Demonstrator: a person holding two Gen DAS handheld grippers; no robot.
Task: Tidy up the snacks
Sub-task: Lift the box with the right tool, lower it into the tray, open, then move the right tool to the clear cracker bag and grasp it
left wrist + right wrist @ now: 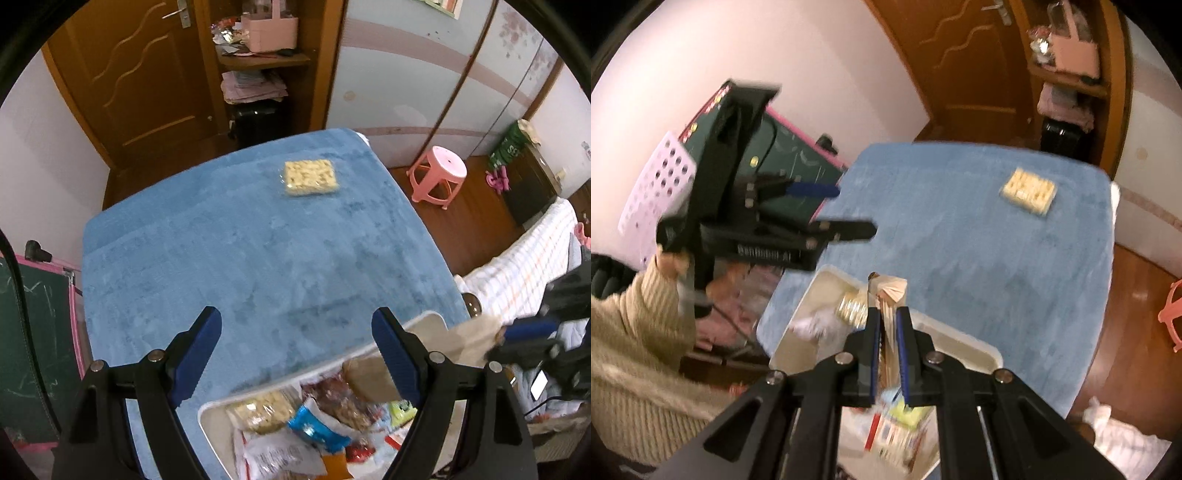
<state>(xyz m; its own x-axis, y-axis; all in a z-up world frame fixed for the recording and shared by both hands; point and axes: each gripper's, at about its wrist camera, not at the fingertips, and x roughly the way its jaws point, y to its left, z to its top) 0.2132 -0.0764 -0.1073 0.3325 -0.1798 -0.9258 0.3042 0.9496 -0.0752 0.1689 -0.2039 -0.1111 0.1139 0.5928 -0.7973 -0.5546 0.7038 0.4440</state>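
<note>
1 tan packet [891,295] pinched in right gripper [887,332] fingers.

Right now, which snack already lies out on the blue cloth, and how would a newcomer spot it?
Start at the table under the blue cloth. The white bin of mixed snacks sits at its near edge; look to the far side instead. There a flat, pale yellow cracker pack in clear wrap lies alone, the only snack outside the bin besides the one in the right gripper.
</note>
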